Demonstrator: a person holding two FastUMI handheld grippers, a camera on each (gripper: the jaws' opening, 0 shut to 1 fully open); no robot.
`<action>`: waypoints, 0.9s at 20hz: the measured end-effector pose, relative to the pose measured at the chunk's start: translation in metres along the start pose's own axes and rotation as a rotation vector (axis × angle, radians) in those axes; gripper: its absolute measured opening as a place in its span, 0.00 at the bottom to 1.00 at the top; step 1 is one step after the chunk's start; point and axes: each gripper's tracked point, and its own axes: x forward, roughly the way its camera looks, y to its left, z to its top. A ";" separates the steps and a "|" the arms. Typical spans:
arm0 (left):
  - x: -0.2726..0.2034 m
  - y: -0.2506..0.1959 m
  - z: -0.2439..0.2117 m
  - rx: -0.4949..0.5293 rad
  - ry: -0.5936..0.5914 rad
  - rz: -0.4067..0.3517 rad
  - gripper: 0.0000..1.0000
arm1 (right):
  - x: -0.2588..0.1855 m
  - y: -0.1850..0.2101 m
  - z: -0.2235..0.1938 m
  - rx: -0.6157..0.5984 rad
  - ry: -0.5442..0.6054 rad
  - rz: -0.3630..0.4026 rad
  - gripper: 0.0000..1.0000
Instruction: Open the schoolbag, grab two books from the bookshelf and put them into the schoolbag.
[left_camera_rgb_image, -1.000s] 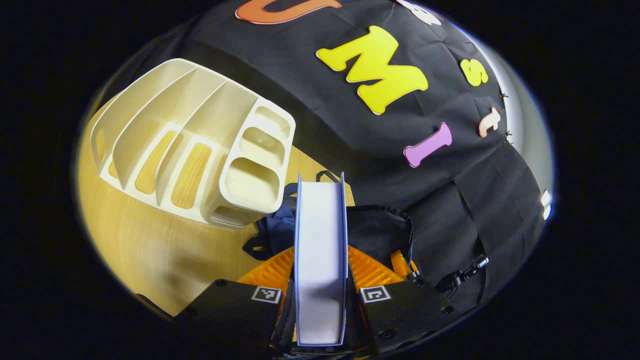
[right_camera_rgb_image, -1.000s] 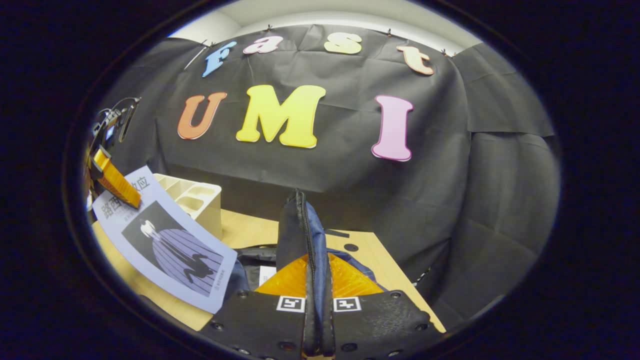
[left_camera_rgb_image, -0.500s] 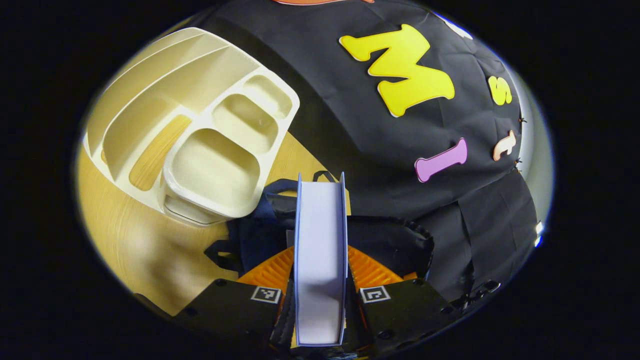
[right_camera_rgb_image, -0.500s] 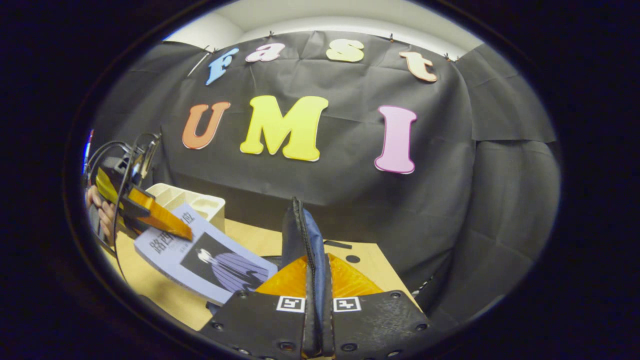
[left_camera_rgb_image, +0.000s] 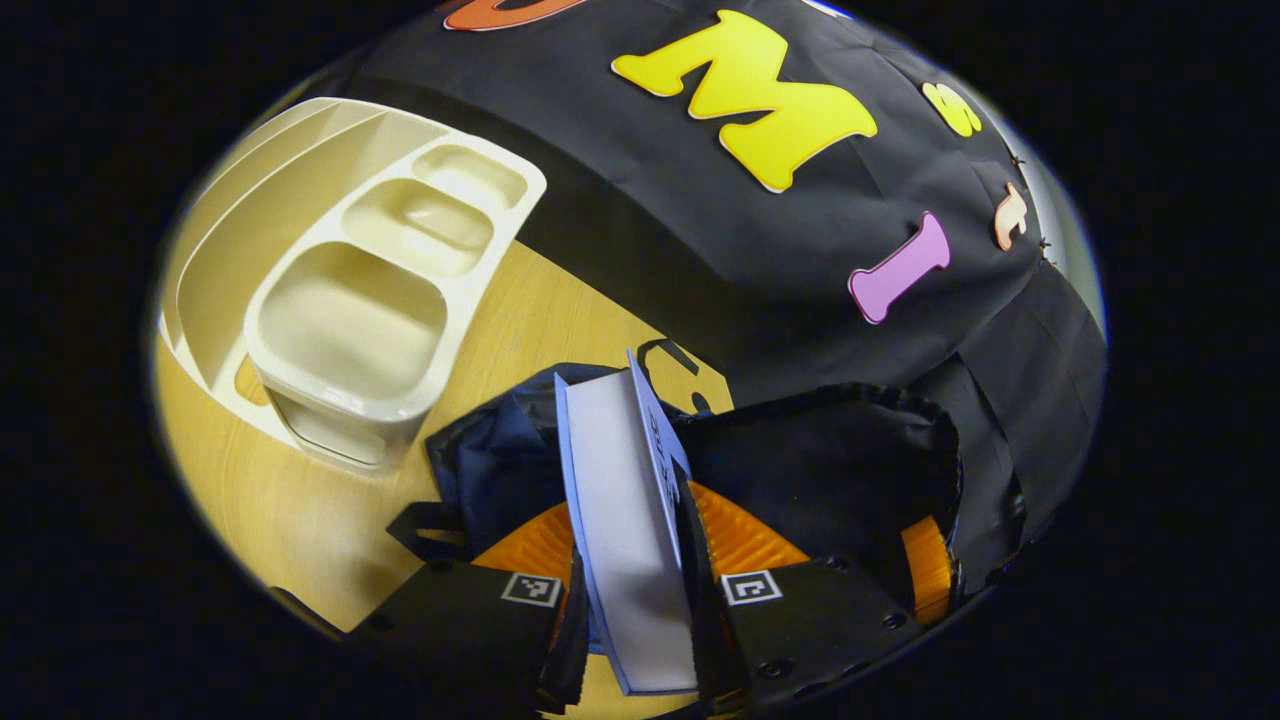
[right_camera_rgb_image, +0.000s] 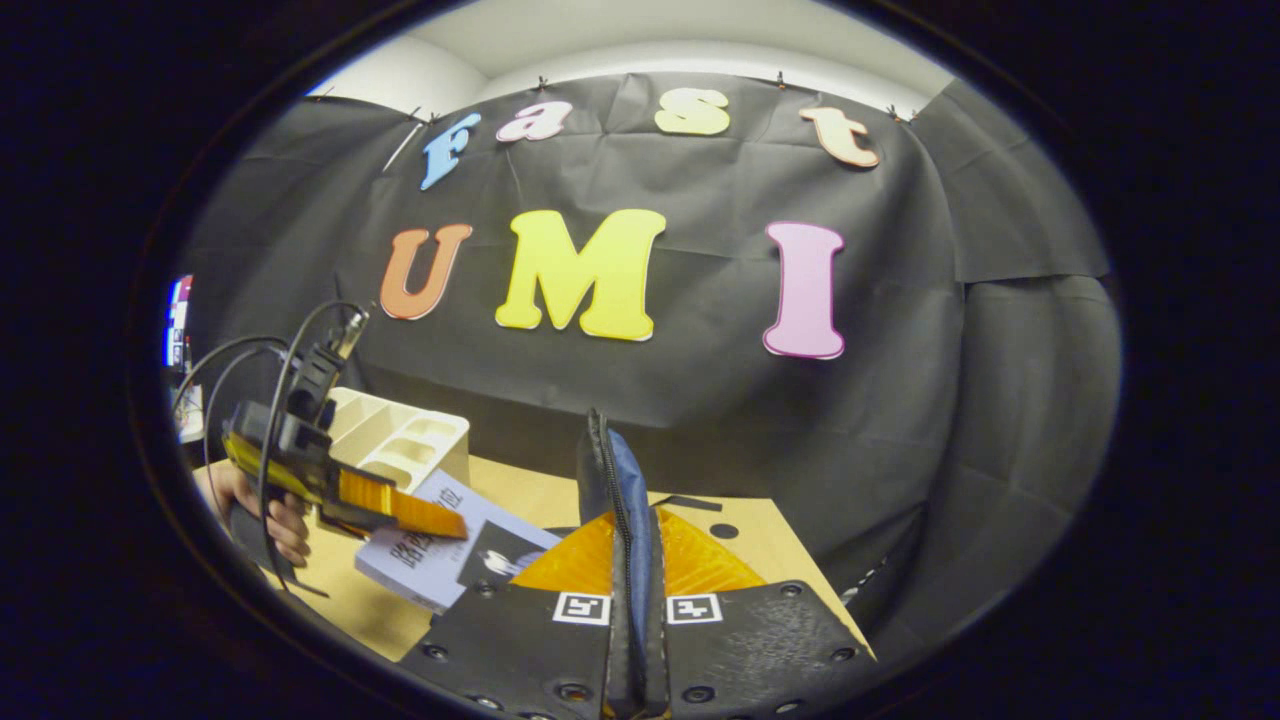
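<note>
While the left gripper (left_camera_rgb_image: 632, 590) has its fingers clenched on a pale blue book (left_camera_rgb_image: 625, 520), gripping it low down by both covers with the white page edges facing out, the book leans over the dark mouth of the schoolbag (left_camera_rgb_image: 830, 470) and is not yet inside. Close by, the right gripper (right_camera_rgb_image: 634, 610) has its fingers clamped on the zippered rim of the schoolbag (right_camera_rgb_image: 612, 500), lifting that edge so the opening stays wide. From where I stand the risk looks plain: the book is tilted in the fingers, so a corner may well catch on the soft fabric lip and fold it inward, or the book could twist out of the hold if it is pushed against that resistance. If the right gripper lets the rim sag, the mouth would likely close on the book. The schoolbag is navy outside with a black lining, limp and crumpled on the wooden desk (left_camera_rgb_image: 300, 500), its straps splayed toward the near side. In the right gripper view the book's cover (right_camera_rgb_image: 470, 545) shows a dark illustrated figure. Farther back stands the cream plastic bookshelf (left_camera_rgb_image: 350, 300), its slots and side trays without books, just beside the bag.
</note>
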 end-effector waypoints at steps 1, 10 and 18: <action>0.006 -0.003 -0.002 -0.002 -0.015 -0.002 0.44 | 0.000 0.001 0.005 -0.008 -0.010 0.004 0.06; 0.063 -0.035 -0.032 -0.074 -0.079 -0.050 0.46 | -0.004 0.008 0.018 0.076 -0.044 0.047 0.08; 0.102 -0.049 -0.044 -0.093 -0.188 -0.032 0.49 | -0.012 -0.011 0.005 0.117 -0.030 0.023 0.06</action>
